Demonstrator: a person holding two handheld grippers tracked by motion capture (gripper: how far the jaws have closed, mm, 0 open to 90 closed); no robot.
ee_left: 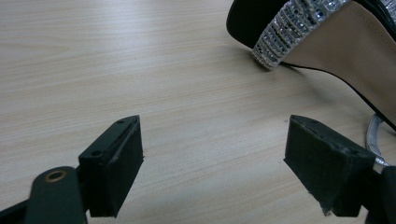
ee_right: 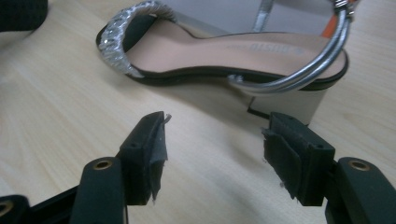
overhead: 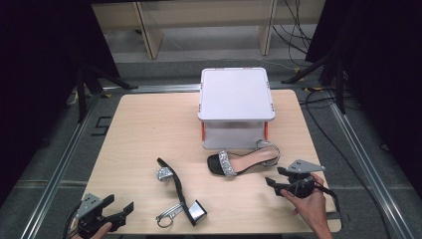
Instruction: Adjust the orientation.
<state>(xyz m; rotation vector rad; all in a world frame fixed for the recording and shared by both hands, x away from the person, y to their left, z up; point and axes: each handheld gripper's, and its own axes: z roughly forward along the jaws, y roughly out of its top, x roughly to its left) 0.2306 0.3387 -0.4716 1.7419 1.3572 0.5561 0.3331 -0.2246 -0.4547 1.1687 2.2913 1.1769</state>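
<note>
At the near left corner of the table (overhead: 139, 124), the left gripper (overhead: 107, 211) rests low in the person's hand with its jaws spread wide and nothing between them. In the left gripper view those jaws frame bare wood, and the toe of a sandal with its glittery strap (ee_left: 285, 32) lies ahead and to the right, well apart from the pads.

Just right of that gripper lies the first sandal (overhead: 179, 191), tipped on its side near the front edge, its heel block toward the person and its loose silver ankle strap (overhead: 166, 215) curling on the wood. It looks untouched for now.

Further right and a little farther back, the second sandal (overhead: 244, 160) stands upright on its sole, toe pointing left, its heel just in front of the closed white box (overhead: 236, 94) at the middle far side of the table. The box lid is shut.

At the near right, the right gripper (overhead: 278, 184) is held in the person's right hand (overhead: 311, 201), jaws wide and holding nothing. It points toward the heel end of the upright sandal; in the right gripper view the block heel (ee_right: 285, 105) and the silver strap sit just ahead of the pads, near but apart from them.

Judged from this, the work is at its start: neither sandal is gripped or lifted and the two lie apart. The right gripper seems about to take the upright sandal by its heel. Grasping both, and pairing them or putting them away, is all left to do.
</note>
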